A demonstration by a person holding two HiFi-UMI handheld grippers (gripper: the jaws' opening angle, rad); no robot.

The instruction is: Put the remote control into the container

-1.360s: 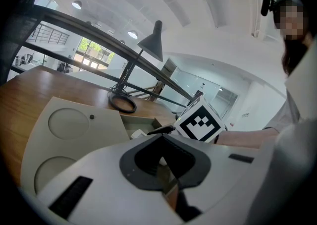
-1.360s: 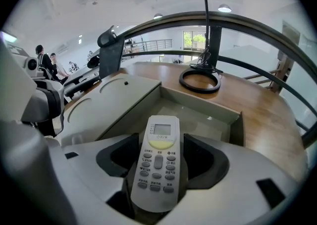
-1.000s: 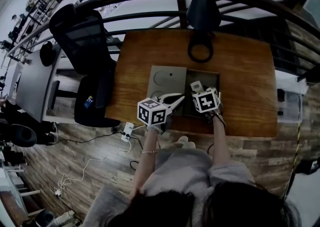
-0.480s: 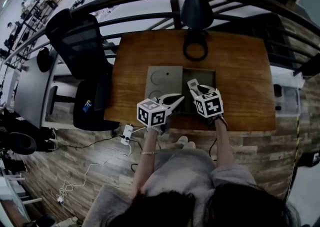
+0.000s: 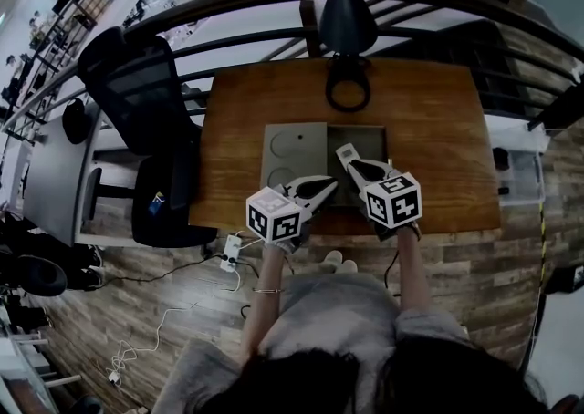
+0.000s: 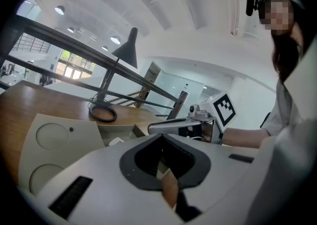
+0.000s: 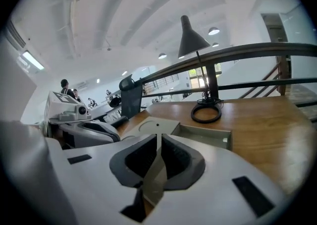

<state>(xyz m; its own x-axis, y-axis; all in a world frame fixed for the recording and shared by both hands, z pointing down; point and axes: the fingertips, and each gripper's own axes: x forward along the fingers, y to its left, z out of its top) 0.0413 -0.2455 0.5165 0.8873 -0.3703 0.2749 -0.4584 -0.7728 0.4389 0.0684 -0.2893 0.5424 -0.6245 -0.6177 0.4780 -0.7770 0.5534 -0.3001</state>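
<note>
Wooden table: remote control in container, beyond closed fingers of right gripper (left gripper likewise).

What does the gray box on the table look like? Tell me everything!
The gray box lies flat on the wooden table, near the foot of the lamp. Its left half is a flat panel with two round dents and a small dark dot. Its right half is an open hollow with a small white thing inside.
</note>
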